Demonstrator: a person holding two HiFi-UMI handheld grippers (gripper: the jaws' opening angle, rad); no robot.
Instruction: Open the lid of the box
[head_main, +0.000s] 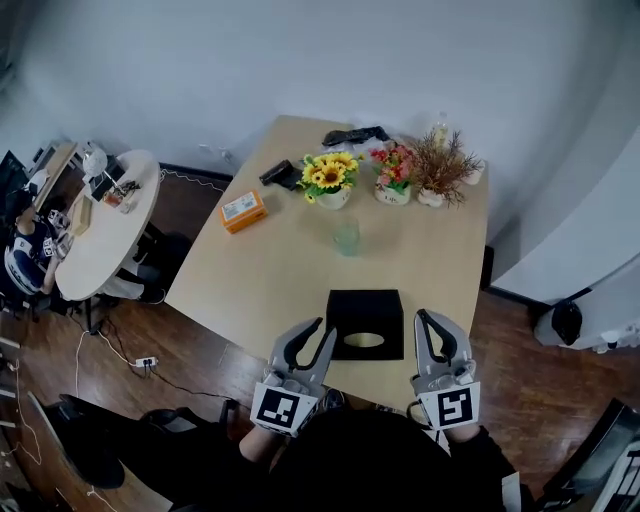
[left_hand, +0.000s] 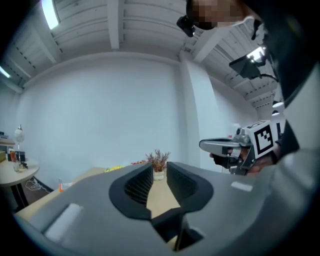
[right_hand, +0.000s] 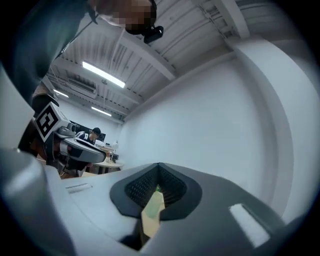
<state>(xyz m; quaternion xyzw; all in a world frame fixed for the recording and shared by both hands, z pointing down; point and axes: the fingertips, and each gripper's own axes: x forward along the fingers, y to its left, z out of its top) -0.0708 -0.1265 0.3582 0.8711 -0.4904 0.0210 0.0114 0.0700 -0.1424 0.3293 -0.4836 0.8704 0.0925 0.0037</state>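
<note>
The black box (head_main: 365, 322) seems light and stiff, best taken at its lid edges, while the left gripper (head_main: 325, 328) stands slightly open and the right gripper (head_main: 424, 318) closed, both empty.

box (head_main: 365, 323): on the surface (head_main: 280, 270), sitting between the left tongs (head_main: 325, 332) and right tongs (head_main: 424, 318)
glass (head_main: 346, 236): straight ahead of the tongs, past the box
flower pots (head_main: 392, 190): in a row behind the glass
packet (head_main: 243, 211): ahead-left of the left tongs
round table (head_main: 100, 235): way off left
</note>
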